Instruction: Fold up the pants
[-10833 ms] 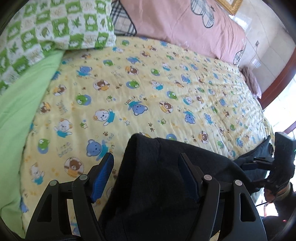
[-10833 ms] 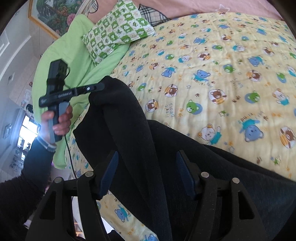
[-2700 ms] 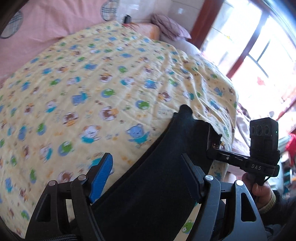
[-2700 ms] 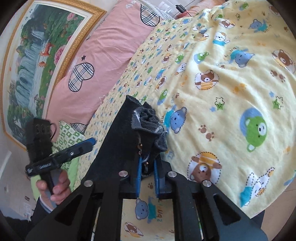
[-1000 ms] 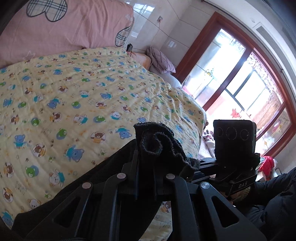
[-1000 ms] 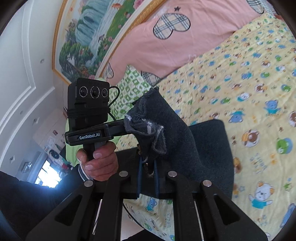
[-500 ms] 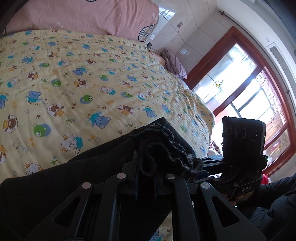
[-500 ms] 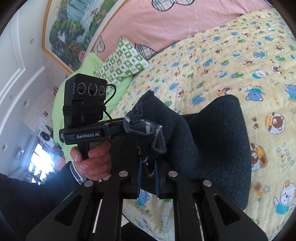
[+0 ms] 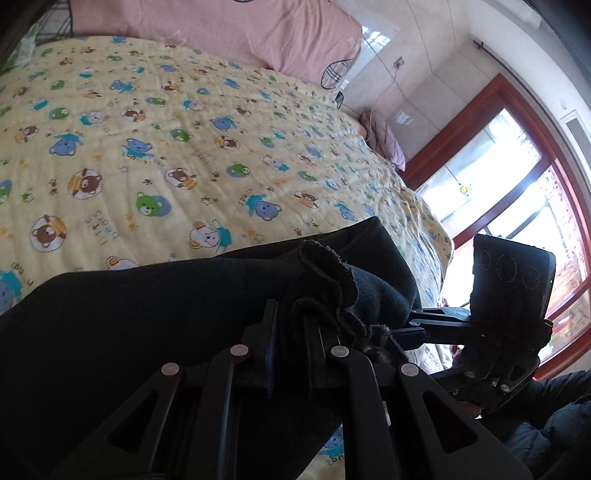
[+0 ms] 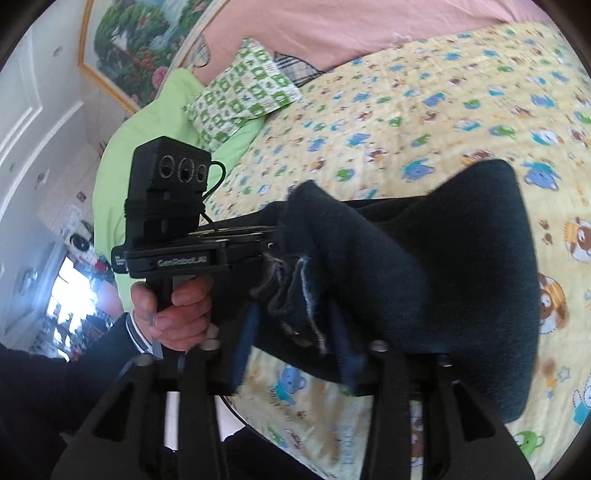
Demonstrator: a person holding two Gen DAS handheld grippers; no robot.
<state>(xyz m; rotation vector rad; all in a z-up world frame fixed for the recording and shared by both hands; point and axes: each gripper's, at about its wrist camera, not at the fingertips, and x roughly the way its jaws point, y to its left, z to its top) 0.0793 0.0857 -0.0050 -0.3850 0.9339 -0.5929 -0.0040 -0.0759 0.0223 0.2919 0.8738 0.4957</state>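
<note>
The dark pants (image 9: 147,314) lie doubled over on the yellow bear-print quilt (image 9: 184,147), near the bed's front edge. My left gripper (image 9: 291,314) is shut on a bunched, frayed hem of the pants. In the right wrist view, the left gripper (image 10: 266,240) points in from the left, held by a hand (image 10: 173,314). My right gripper (image 10: 295,332) is opening: its blue pads (image 10: 243,332) stand apart, with another bunch of pants hem (image 10: 295,288) loose between them. The folded pants (image 10: 461,258) spread to the right behind it. The right gripper (image 9: 410,328) shows at the left wrist view's right.
Pink pillows (image 9: 221,33) line the head of the bed. A green checked pillow (image 10: 243,88) and a green sheet (image 10: 122,155) lie at its left side. A red-framed window (image 9: 517,184) stands beyond the right edge. A framed painting (image 10: 140,40) hangs on the wall.
The right gripper's jaws have parted from shut on the hem. Both grippers have sunk toward the quilt with the hems, and more of the pants now rests on the bed.
</note>
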